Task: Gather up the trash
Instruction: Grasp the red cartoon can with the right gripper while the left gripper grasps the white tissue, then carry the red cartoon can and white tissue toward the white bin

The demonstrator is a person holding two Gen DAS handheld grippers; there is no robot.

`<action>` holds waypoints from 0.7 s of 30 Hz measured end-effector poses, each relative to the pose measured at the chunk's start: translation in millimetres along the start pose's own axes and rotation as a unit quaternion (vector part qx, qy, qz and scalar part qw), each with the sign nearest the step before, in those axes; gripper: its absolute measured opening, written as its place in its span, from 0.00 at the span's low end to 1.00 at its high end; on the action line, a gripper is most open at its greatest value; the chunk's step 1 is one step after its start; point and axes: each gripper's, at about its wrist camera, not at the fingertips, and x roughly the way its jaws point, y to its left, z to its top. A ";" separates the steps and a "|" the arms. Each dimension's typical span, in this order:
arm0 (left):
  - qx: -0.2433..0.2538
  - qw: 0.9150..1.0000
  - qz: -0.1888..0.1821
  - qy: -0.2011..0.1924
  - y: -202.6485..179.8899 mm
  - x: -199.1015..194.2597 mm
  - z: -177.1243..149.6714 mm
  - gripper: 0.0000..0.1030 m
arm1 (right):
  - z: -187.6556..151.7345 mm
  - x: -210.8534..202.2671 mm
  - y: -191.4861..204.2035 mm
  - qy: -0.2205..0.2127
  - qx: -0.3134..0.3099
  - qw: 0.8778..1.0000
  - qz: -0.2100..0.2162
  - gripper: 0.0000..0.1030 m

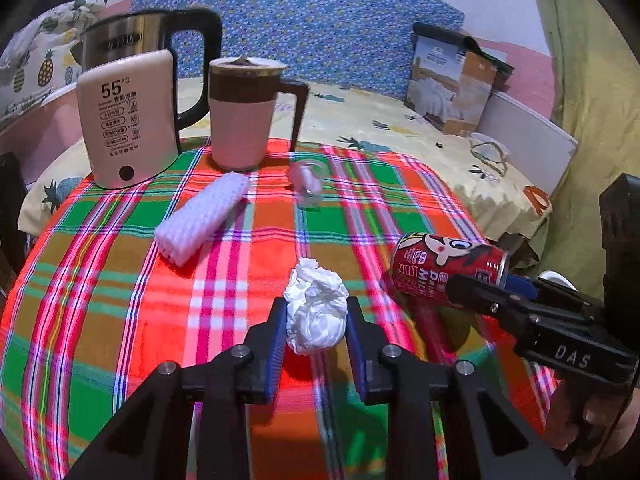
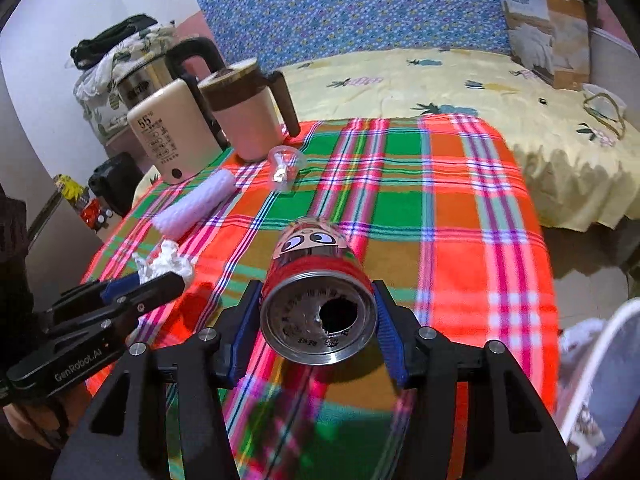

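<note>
Our left claw [image 1: 316, 320] pinches the tissue [image 1: 316, 308], a crumpled white wad held between its blue pads just above the table [image 1: 100, 300]. Our right claw [image 2: 318, 320] grips the can [image 2: 318, 300] across its body, open end towards the camera.

The tissue is soft and only lightly caught; we judge it could slip out if we swing the claw fast, or shed a loose corner. The can is smooth and round, so it may roll within the pads or slide free if we tilt it steeply, and any dregs could spill from the hole onto the cloth. The two claws are near each other, so a careless crossing could knock one load loose.

Other trash stays on the table: a white foam sleeve [image 1: 200, 216] and a clear plastic cup [image 1: 306, 184] lying on its side, near a kettle [image 1: 128, 120] and a mug [image 1: 244, 112] that we must not bump.

The table wears a bright plaid cloth, which could snag and drag. Behind it is a bed [image 2: 440, 88] with a yellow pineapple sheet, a box [image 1: 452, 84] and a blue patterned panel [image 1: 300, 12].
</note>
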 end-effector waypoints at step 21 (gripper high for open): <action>0.039 0.998 -0.047 -0.023 -73.3 -87.5 -68.0 0.27 | -59.3 -88.4 -8.5 -0.064 0.036 0.997 -0.008 0.53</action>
